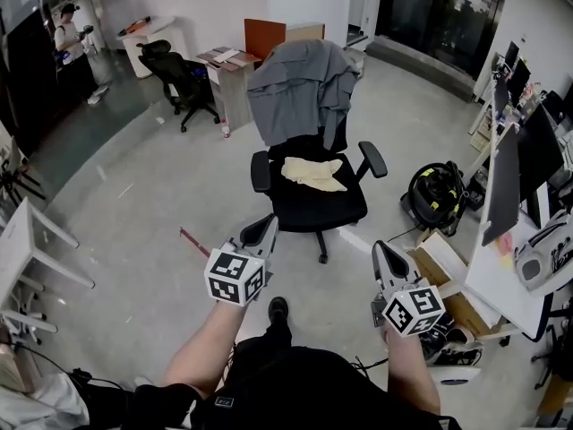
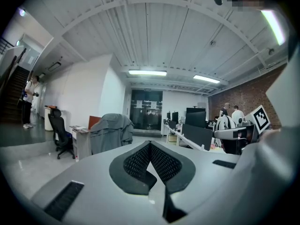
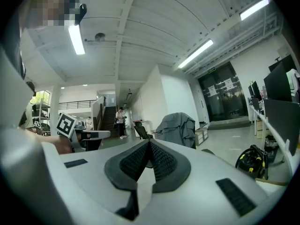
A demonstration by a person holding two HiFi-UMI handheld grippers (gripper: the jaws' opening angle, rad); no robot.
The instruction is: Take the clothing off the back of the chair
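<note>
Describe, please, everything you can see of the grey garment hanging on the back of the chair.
The grey garment is plain, soft-looking fabric, perhaps a shirt or light jacket, draped over the backrest of the black office chair. It covers the backrest's top and hangs in loose folds, one flap dropping lower on the picture's right. It seems to touch only the chair; the cream cloth on the seat lies apart below it.
</note>
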